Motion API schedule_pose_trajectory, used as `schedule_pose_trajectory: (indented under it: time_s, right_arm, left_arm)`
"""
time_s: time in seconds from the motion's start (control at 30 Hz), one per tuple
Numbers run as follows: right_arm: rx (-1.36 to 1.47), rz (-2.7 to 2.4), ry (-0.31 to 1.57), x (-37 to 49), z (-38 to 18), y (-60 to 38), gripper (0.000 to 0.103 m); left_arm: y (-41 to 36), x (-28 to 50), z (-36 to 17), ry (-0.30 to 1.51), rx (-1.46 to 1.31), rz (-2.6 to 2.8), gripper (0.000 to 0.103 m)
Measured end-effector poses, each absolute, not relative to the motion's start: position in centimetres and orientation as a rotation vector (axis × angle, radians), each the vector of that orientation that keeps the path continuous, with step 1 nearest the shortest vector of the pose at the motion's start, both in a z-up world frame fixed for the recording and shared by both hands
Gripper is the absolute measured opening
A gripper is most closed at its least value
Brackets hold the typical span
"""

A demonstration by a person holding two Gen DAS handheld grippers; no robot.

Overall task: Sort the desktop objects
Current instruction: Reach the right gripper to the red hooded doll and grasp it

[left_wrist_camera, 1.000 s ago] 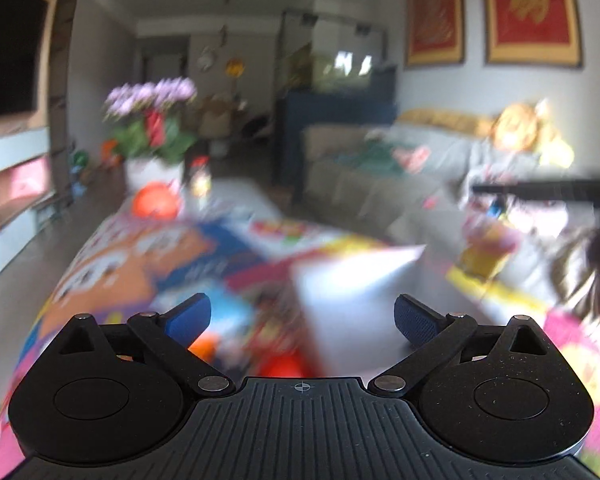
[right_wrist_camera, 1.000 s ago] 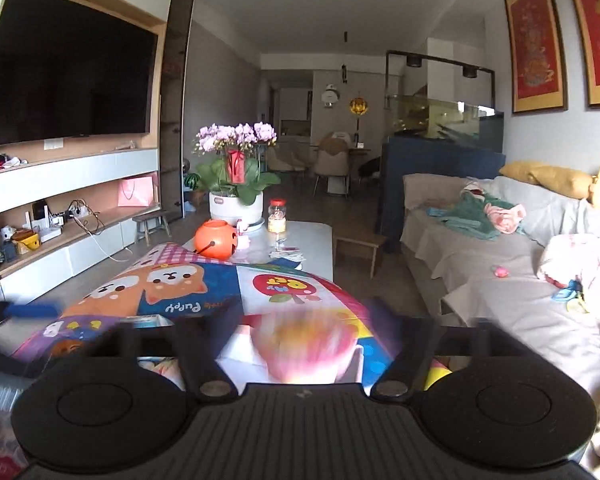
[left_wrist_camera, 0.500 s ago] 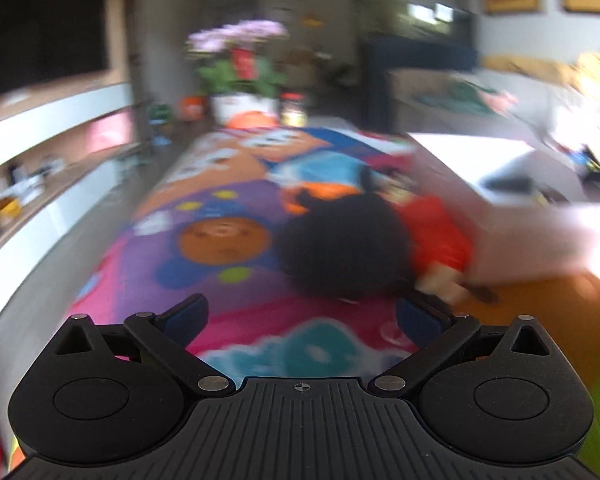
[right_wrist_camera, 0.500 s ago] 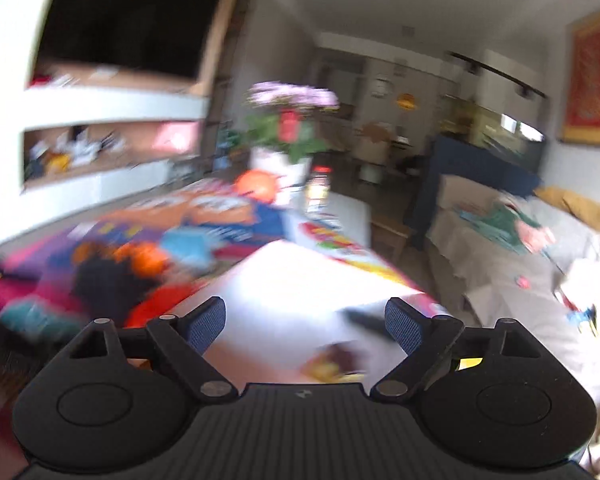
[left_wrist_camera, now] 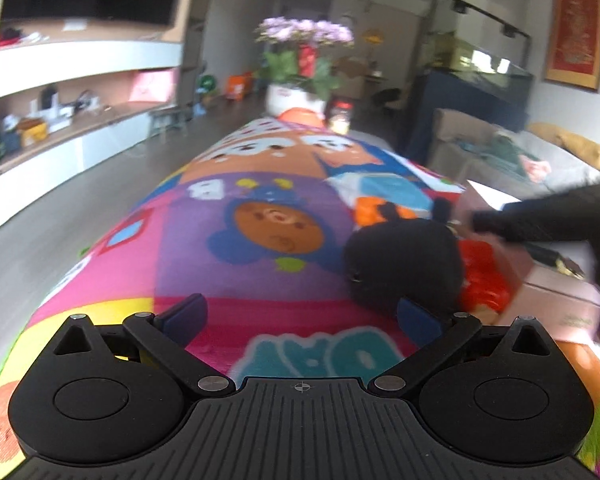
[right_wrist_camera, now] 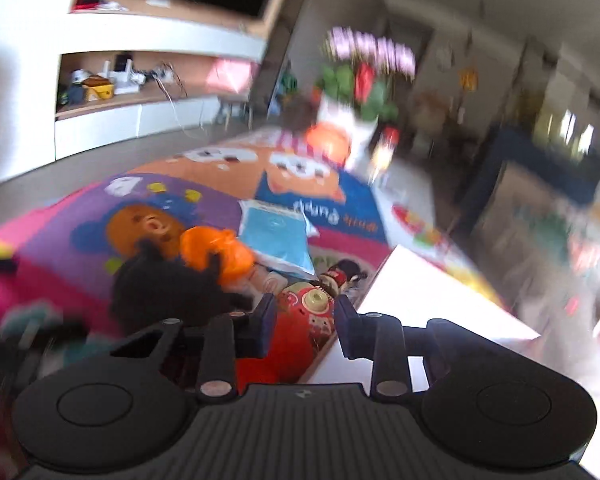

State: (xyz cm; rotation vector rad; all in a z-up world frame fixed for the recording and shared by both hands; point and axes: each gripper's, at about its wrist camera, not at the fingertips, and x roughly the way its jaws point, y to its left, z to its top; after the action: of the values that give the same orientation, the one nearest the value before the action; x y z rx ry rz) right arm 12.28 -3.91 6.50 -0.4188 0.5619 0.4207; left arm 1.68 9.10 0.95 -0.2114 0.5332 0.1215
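A black plush toy (left_wrist_camera: 404,260) lies on the colourful cloth-covered table (left_wrist_camera: 228,240), just ahead and right of my open, empty left gripper (left_wrist_camera: 302,316). A red pouch (right_wrist_camera: 300,332) with a cream round cap lies beside it, next to a white box (right_wrist_camera: 428,304). My right gripper (right_wrist_camera: 305,322) hovers over the red pouch with its jaws partly closed and a gap between them; nothing is held. An orange toy (right_wrist_camera: 216,250) and a blue packet (right_wrist_camera: 276,236) lie beyond. The black plush also shows in the right wrist view (right_wrist_camera: 164,288).
A flower pot (left_wrist_camera: 300,92), an orange pumpkin bowl (right_wrist_camera: 328,140) and a jar (left_wrist_camera: 340,116) stand at the table's far end. A sofa (left_wrist_camera: 500,156) runs along the right, shelves (left_wrist_camera: 80,92) along the left. The right arm (left_wrist_camera: 552,220) reaches over the box.
Both grippers swung down toward the toys at the table's near end. The right gripper's jaws narrowed and it moved left from over the white box to above the red pouch.
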Motion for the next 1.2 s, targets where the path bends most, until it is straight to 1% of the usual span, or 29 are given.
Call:
schedule_pose_trajectory:
  time_s: [0.03,0.1,0.2,0.4,0.57,0.67,0.73,0.77,0.8,0.83,0.9,0.93,0.97,1.0,1.2]
  right_arm:
    - [-0.394,0.435,0.600,13.8,6.5,-3.7,0.029]
    - [-0.366,0.444,0.655,15.8,6.2,-3.5,0.023]
    - [-0.334,0.483,0.722,17.2,5.5,-3.5,0.018]
    - [-0.284,0.626,0.840,15.1,4.7,-3.9,0.017]
    - [-0.364,0.721,0.817,9.3,5.0,-6.1,0.017]
    - [-0.449,0.701,0.743,5.6,4.8,-8.2,0.019]
    - [-0.491,0.665,0.704,3.7,4.5,-9.8,0.023]
    - [-0.498,0.638,0.682,3.0,4.4,-10.7,0.029]
    - [-0.500,0.611,0.670,2.5,4.3,-11.6,0.038]
    - [-0.490,0.578,0.664,2.1,4.3,-12.6,0.043]
    - [-0.436,0.515,0.658,1.6,4.3,-14.8,0.069]
    - [-0.406,0.487,0.660,1.4,4.3,-16.0,0.075]
    - [-0.377,0.457,0.659,1.3,4.2,-17.1,0.086]
    - [-0.347,0.425,0.660,1.0,4.1,-18.2,0.090]
    - [-0.136,0.375,0.709,-0.7,3.9,-23.7,0.091]
  left_arm:
    - [8.9,1.6,0.9,0.539,-0.206,0.104,0.103]
    - [8.7,1.5,0.9,0.553,-0.203,0.056,0.103]
    - [8.5,1.0,0.8,0.570,-0.196,-0.008,0.103]
    - [7.7,0.1,0.7,0.578,-0.151,-0.116,0.103]
    - [7.6,0.0,0.5,0.587,-0.154,-0.117,0.103]
    - [7.8,0.3,0.5,0.606,-0.163,-0.103,0.103]
    - [7.8,0.3,0.5,0.611,-0.162,-0.093,0.103]
    - [7.7,0.3,0.5,0.613,-0.156,-0.087,0.103]
    - [7.7,0.4,0.5,0.614,-0.150,-0.083,0.103]
    - [7.5,0.4,0.5,0.617,-0.140,-0.080,0.103]
    - [7.0,0.4,0.5,0.629,-0.115,-0.085,0.103]
    - [6.6,0.4,0.6,0.636,-0.103,-0.095,0.103]
    - [6.3,0.4,0.6,0.640,-0.093,-0.107,0.103]
    - [5.8,0.3,0.6,0.646,-0.083,-0.125,0.103]
    - [2.1,-0.5,0.8,0.664,0.003,-0.266,0.103]
